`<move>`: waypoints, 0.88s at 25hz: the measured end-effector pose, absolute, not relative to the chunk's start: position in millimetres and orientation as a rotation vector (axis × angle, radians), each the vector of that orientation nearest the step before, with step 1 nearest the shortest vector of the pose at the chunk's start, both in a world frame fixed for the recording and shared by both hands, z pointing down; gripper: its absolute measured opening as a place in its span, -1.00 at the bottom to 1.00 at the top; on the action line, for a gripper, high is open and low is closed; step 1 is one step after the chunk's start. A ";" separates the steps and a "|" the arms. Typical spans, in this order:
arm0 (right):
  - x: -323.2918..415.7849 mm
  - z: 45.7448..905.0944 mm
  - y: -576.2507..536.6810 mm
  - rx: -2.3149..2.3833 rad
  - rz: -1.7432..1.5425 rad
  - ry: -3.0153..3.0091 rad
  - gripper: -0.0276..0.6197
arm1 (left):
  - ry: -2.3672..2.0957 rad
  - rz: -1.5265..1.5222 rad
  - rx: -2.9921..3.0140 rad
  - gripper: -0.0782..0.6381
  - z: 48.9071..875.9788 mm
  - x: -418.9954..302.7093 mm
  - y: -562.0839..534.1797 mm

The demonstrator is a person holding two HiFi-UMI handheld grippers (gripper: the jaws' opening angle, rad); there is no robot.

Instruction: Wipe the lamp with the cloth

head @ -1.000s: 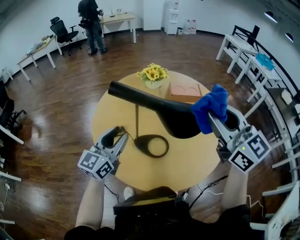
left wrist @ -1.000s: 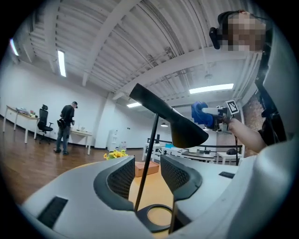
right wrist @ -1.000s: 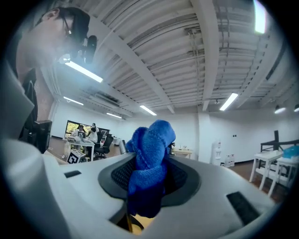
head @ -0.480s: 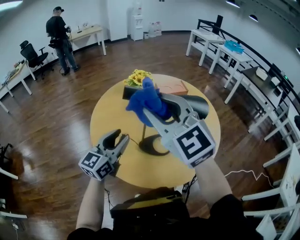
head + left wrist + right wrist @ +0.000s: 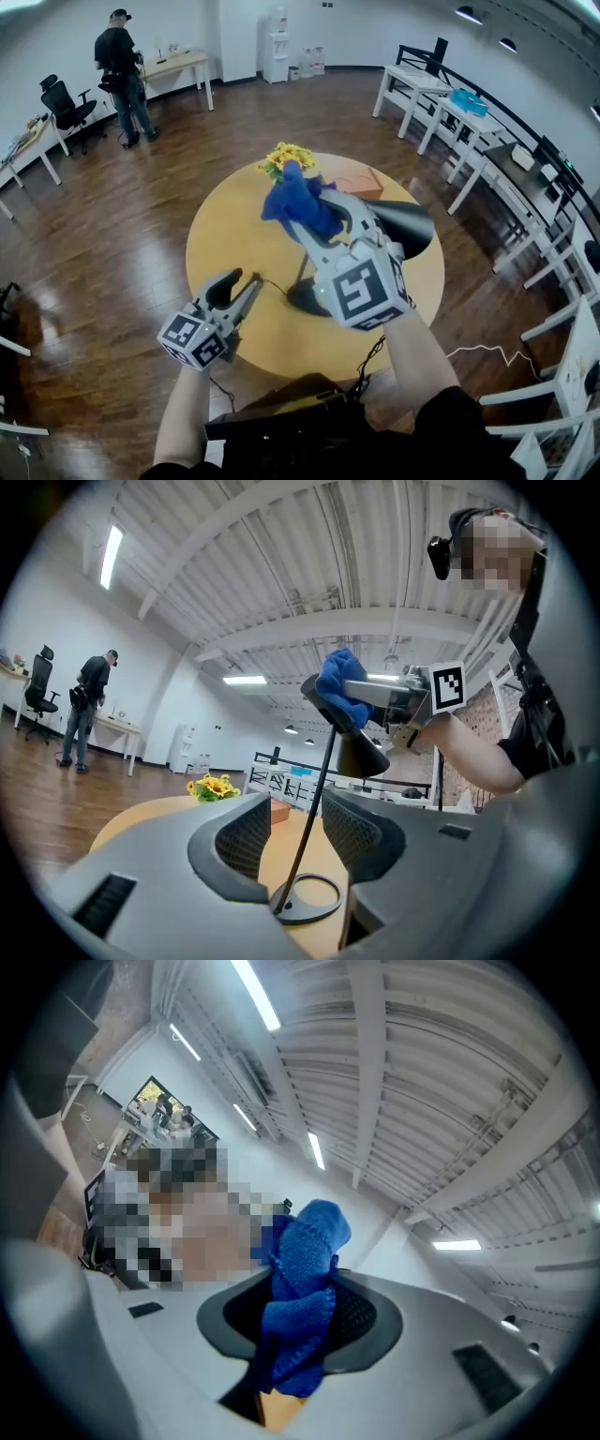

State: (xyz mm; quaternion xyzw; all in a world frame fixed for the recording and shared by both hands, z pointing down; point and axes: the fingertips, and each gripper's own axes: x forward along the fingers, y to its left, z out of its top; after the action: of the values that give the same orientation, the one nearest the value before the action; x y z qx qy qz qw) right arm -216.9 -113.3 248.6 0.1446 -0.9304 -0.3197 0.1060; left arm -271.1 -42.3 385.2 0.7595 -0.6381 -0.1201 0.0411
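The left gripper (image 5: 246, 283) hovers with jaws spread and empty, just short of the base of the lamp (image 5: 405, 223), which stands on the table (image 5: 220, 239). Above that base the right gripper (image 5: 317, 230) pinches the blue cloth (image 5: 292, 199), seemingly against the narrow upper end of the lamp's shade. Wiping looks under way; the wide end, stem and base are likely left. Flowers (image 5: 286, 157) stand beyond the lamp. No brand or writing is legible.
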 end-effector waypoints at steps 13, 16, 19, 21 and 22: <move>-139.7 274.7 -168.6 0.502 -0.832 -2.702 -0.48 | -1.913 -0.343 2.298 -0.32 391.3 -244.1 -83.7; -124.5 280.9 -175.6 0.529 -0.826 -2.698 -0.48 | -1.895 -0.360 2.280 -0.32 393.8 -236.5 -88.2; -100.7 285.9 -182.5 0.509 -0.854 -2.700 -0.48 | -1.911 -0.326 2.265 -0.32 400.3 -219.8 -96.0; -87.1 290.7 -186.4 0.503 -0.853 -2.705 -0.48 | -1.918 -0.290 2.265 -0.32 403.7 -213.0 -101.0; -80.5 292.8 -188.3 0.512 -0.845 -2.709 -0.48 | -1.925 -0.268 2.271 -0.32 404.1 -210.8 -103.9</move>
State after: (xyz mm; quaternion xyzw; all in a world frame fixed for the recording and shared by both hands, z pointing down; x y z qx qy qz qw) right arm -80.5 -188.3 292.8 0.1761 -0.9317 -0.2905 0.1290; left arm -210.8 -103.9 404.1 0.7575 -0.6422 -0.0895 0.0759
